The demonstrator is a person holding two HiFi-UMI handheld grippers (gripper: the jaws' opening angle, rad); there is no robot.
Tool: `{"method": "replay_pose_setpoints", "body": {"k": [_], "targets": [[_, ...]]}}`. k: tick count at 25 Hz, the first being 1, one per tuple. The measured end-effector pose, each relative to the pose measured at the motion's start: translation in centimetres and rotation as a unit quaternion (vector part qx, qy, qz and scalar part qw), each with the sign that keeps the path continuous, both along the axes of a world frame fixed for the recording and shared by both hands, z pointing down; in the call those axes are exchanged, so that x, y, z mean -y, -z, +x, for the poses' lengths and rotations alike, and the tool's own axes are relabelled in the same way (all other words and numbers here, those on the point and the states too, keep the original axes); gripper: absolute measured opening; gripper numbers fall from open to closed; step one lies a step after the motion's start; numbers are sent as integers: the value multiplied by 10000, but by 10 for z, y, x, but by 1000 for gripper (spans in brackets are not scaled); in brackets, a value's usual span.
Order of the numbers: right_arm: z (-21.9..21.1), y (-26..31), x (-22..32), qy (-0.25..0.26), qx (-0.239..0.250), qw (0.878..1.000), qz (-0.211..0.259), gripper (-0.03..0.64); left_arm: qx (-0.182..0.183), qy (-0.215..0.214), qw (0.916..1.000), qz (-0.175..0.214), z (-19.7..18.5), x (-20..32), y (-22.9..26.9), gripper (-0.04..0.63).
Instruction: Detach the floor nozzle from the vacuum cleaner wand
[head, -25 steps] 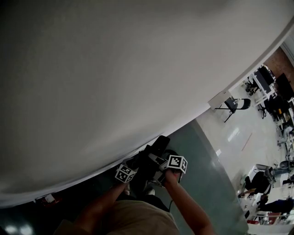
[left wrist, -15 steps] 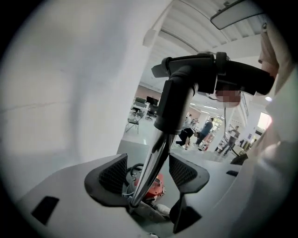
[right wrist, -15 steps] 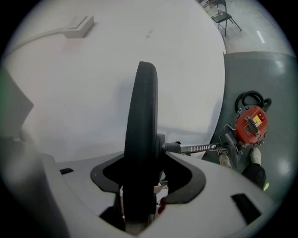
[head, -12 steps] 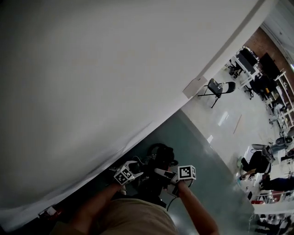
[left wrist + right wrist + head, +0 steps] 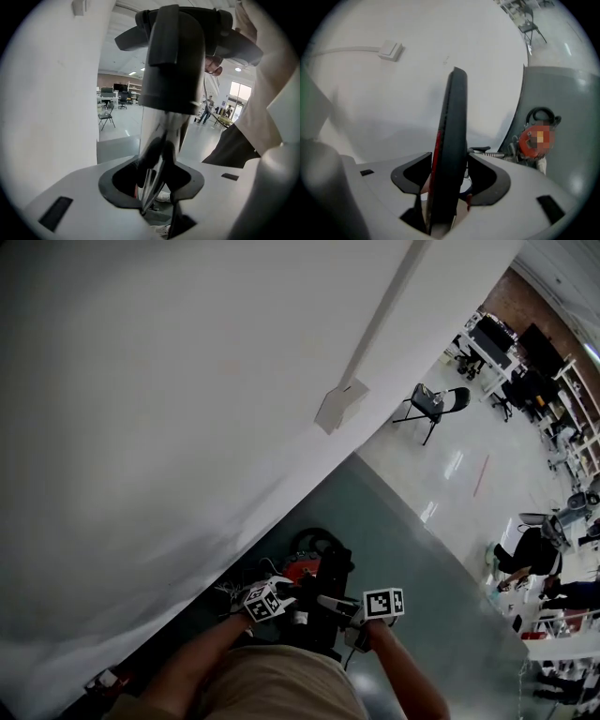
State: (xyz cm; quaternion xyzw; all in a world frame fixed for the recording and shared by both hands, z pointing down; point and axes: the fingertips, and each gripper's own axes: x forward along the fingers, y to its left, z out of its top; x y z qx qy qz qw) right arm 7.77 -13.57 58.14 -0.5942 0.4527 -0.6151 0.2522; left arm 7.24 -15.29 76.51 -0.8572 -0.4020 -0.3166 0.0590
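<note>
Left gripper (image 5: 157, 187) closing tight on chrome wand (image 5: 164, 126); black collar (image 5: 173, 56) at 12 o'clock, seen only in its view. Right gripper (image 5: 445, 187) clamps black floor nozzle (image 5: 452, 140), edge-on. Head view: both at 6 o'clock.

The floor has two parts: a dull grey-green strip (image 5: 403, 549) running along the foot of a white wall (image 5: 169, 409), and beyond it a pale, glossy surface (image 5: 469, 502) that reflects the ceiling lights. On the strip, close to the wall, sits a red round object (image 5: 302, 570) with a black loop handle. On the pale part stands a dark folding chair (image 5: 431, 407), near the wall's end. A short red line (image 5: 481, 474) marks the floor beyond it, and desks (image 5: 487, 338) stand farther off.
</note>
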Motion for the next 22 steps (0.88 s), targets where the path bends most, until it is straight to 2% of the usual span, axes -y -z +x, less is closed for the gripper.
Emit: {"method": "replay_pose_setpoints", "body": {"k": [3,5,7,10,12,14,18,22], "targets": [[18,0,-9,-13,-480,9988,-111,298,11,71,10000,46,16,-14,1,146],[28,-10,-16,53,-527,9982,-270,298,22,128,9999,45,26,-21,1,146],[32,-21,-21,160,-243,9992,-282,298,22,112,9999,76,33,-31,0,146],[36,-23,-28,66,268,9996,61,255,98,-41,9999,-44,37,-40,-2,146],[36,-22,-35,70,310,9994,168,245,199,-255,9987,-384,32,-45,0,160],[32,-20,-39,188,280,9993,189,244,195,-432,9976,-496,24,-47,2,167],[33,-19,-40,271,234,9992,172,242,-58,-459,9989,27,21,-42,-1,164],[31,-17,-37,309,78,9995,16,242,-205,-159,9995,169,21,-38,-1,156]]}}
